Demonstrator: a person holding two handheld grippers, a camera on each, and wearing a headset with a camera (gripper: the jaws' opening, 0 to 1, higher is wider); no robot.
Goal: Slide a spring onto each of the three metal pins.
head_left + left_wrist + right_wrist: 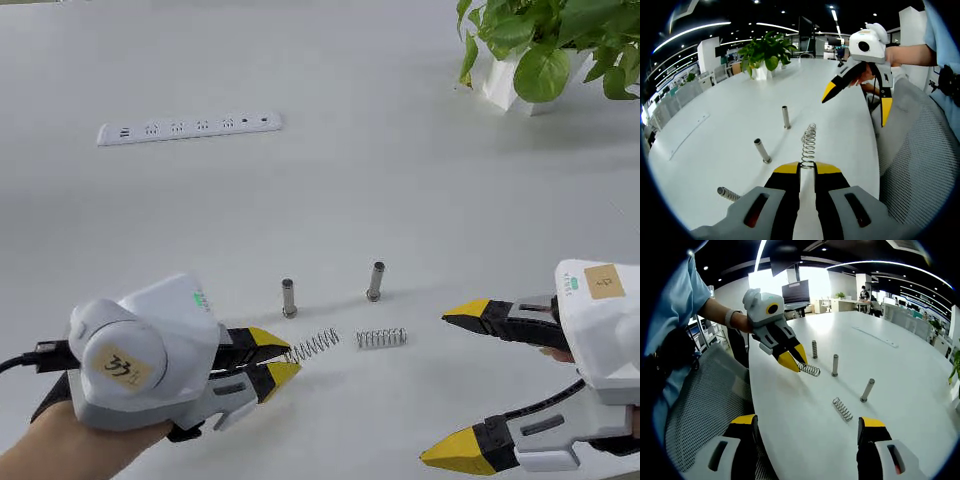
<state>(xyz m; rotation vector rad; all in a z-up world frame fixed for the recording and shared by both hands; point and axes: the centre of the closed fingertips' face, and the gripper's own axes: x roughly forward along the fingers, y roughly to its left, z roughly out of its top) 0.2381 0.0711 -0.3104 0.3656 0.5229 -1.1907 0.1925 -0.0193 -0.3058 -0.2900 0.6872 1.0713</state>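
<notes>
Spring (311, 345) pinched in our left gripper (292, 358) (just by its end) | our right gripper (434, 388) gapes wide | pins (288, 298) upright

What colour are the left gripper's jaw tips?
Yellow on the left gripper; clearest in the head view.

Open-plan office. Large white meeting table (400, 200) with a power strip (190, 127) at far left and a potted plant (540, 50) at far right; grey mesh chair (705, 405) at the near edge; monitor (795, 291), more desks (850, 304) and ceiling light strips (690, 32) beyond.
</notes>
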